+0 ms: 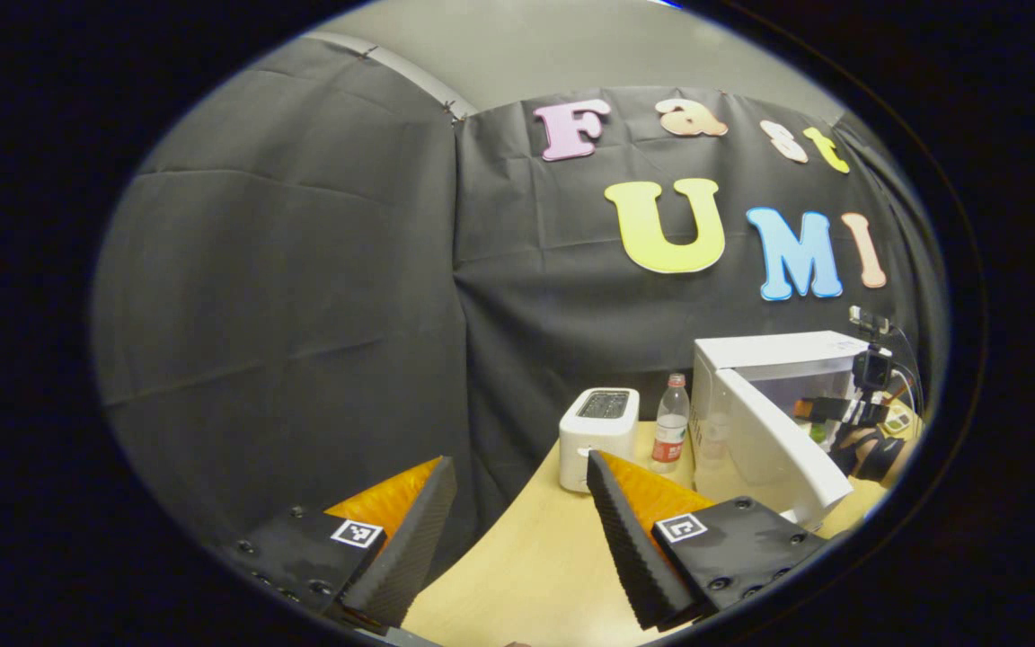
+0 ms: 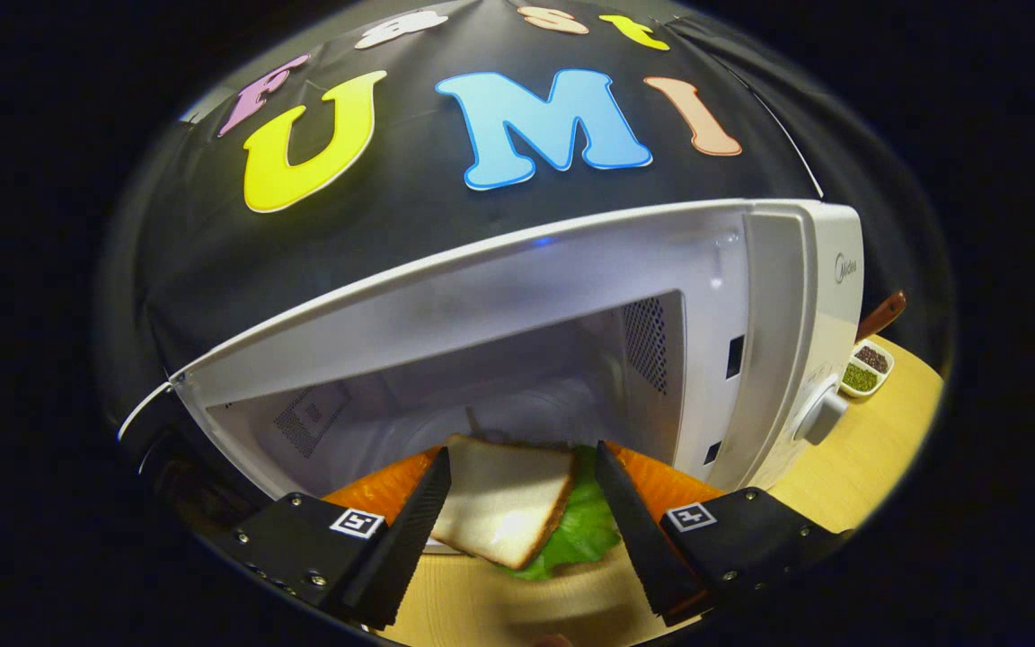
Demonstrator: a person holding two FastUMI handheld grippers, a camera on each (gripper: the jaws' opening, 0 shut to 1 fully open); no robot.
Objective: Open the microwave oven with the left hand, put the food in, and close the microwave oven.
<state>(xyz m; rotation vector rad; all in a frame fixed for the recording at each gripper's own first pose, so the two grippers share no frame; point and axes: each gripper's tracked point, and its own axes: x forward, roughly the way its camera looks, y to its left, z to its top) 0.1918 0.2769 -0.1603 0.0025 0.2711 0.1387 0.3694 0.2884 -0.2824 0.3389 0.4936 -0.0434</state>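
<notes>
Left gripper view first: the left gripper (image 1: 517,503) hangs over the near edge of the wooden table (image 1: 526,557), its jaws wide apart with nothing between them. Past them stand a white toaster (image 1: 598,438) and, just beside it, a clear bottle (image 1: 671,424) with a red-and-white label. Right of the bottle sits the white microwave (image 1: 778,355), its door (image 1: 774,445) swung open toward the camera. At the mouth of the microwave, the right gripper (image 1: 827,411) shows farther off, with the gloved hand (image 1: 872,454) holding it.

Over to the right gripper view, and we're right at the oven's opening. The jaws are apart around a sandwich (image 2: 517,512), a slice of bread on top and green lettuce underneath. Whether both fingers actually press on it, I cannot tell. The sandwich sits at the front lip of the open cavity (image 2: 482,395), partly over the table. Off to the right of the microwave's knob (image 2: 821,415), a small white dish (image 2: 866,368) holds green and dark seasonings.
</notes>
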